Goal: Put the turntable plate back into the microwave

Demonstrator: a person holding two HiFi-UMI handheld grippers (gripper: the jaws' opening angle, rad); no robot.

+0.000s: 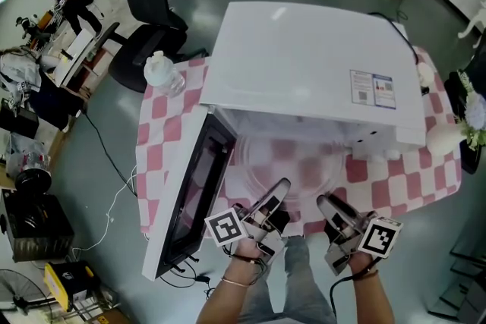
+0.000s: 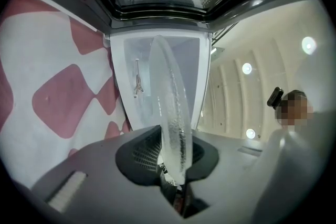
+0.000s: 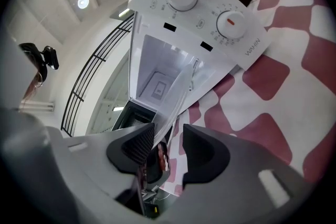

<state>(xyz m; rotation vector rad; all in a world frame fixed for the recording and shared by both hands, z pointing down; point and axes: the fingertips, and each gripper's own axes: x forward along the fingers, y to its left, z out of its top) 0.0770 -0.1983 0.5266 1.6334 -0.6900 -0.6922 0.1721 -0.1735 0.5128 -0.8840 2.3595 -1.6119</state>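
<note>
While left gripper (image 2: 176,166) pinches turntable plate (image 2: 171,102) | right gripper (image 3: 168,140) spread around its rim.

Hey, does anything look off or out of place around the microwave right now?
Nothing looks spilled or broken. The one unsettled thing is the glass turntable plate: it juts partly out of the open microwave, clamped only by the left gripper, while the right gripper has its jaws open around the rim.
</note>
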